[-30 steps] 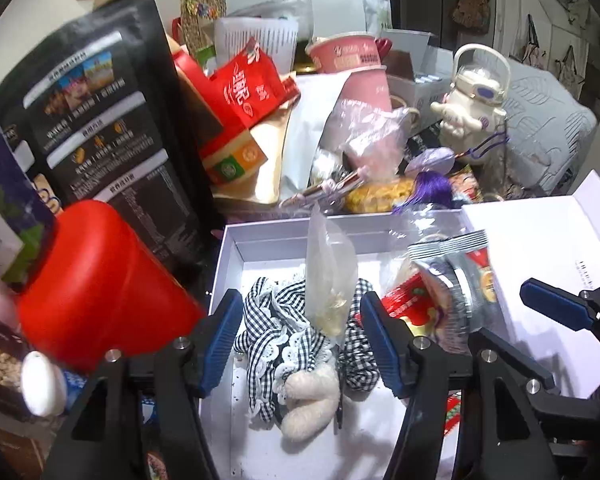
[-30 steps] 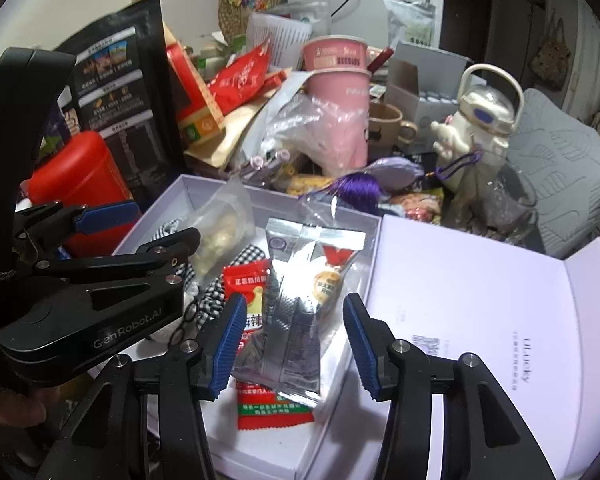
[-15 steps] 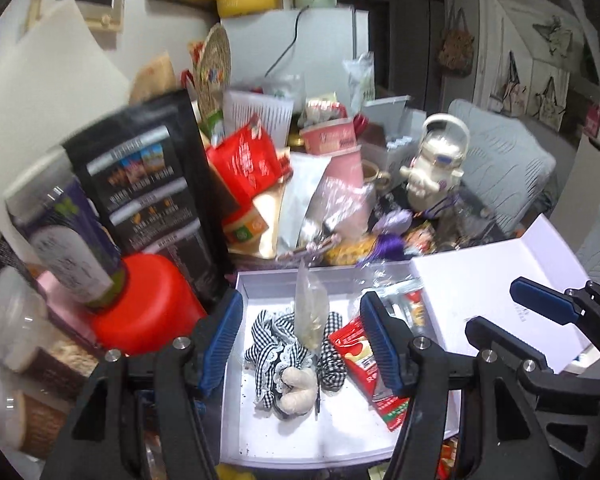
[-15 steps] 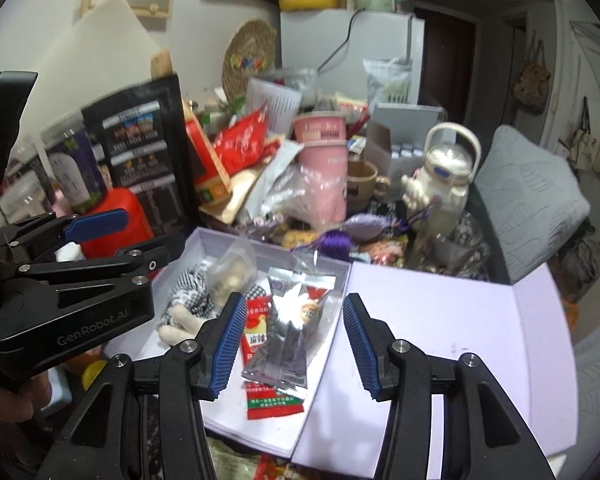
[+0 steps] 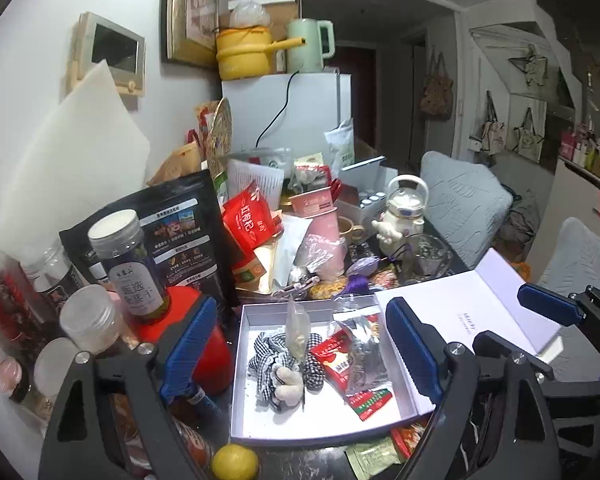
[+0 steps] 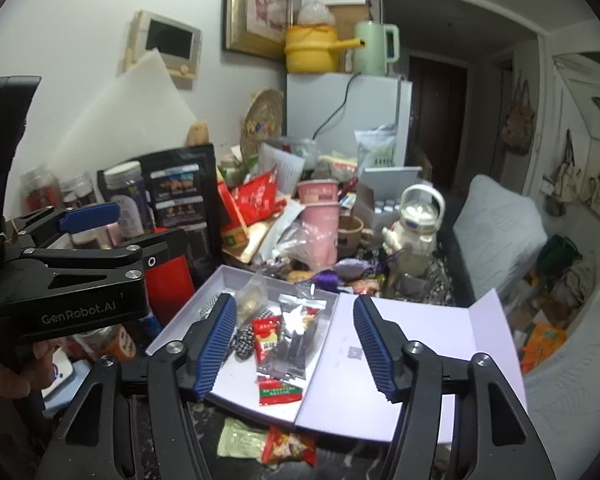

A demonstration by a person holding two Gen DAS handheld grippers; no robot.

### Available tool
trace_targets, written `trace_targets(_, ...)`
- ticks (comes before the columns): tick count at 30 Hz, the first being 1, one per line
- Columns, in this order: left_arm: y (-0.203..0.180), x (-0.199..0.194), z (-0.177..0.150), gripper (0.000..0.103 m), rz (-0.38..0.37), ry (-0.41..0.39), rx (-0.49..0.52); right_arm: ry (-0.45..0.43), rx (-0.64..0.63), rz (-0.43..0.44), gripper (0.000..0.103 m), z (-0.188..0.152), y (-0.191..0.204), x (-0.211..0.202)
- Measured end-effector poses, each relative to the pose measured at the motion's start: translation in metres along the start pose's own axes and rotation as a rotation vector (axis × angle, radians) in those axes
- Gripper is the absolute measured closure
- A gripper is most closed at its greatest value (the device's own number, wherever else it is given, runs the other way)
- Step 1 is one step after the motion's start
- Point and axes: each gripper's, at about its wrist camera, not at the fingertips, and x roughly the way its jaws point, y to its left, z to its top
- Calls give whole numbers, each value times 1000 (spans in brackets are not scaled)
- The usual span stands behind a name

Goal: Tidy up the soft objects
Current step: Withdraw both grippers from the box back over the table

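done: checked cloth (image 5: 268, 354) and snack packets (image 5: 354, 362) are laid in white box (image 5: 300, 432)
left: lid (image 6: 416, 364) unclosed; packets (image 6: 268, 444) on tabletop
fingers: left gripper (image 5: 298, 348) and right gripper (image 6: 296, 348) opening, nothing gripped

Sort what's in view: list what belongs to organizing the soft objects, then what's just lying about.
Job:
white box
checkered fabric piece
clear bag
red packet
silver packet

Lying about:
lemon
red container
yellow pot

Above the white box (image 5: 260, 420) the way is open — red canister (image 5: 204, 344) crowds its left wall, packet clutter (image 5: 300, 256) its far edge, open lid (image 5: 460, 320) its right.
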Motion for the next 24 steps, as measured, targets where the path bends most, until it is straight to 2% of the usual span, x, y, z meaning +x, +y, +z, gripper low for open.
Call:
trace_targets(4,-1,-25,-5,16,-23,-26,-4,-39,-11,-8,30,-5,4,-28)
trace_targets(10,-7,-56,-20,16,-84,-37,17,-90,-16,-22,23,-20,11,-65)
trace_targets(16,-16,-73,-42,16,-118,-14,54,-93,-6,-29,22,-42,19,-90)
trace_targets(24,-18,-85,-73,16,-154,21,50,-67,15,-40,22,-76,30,-109)
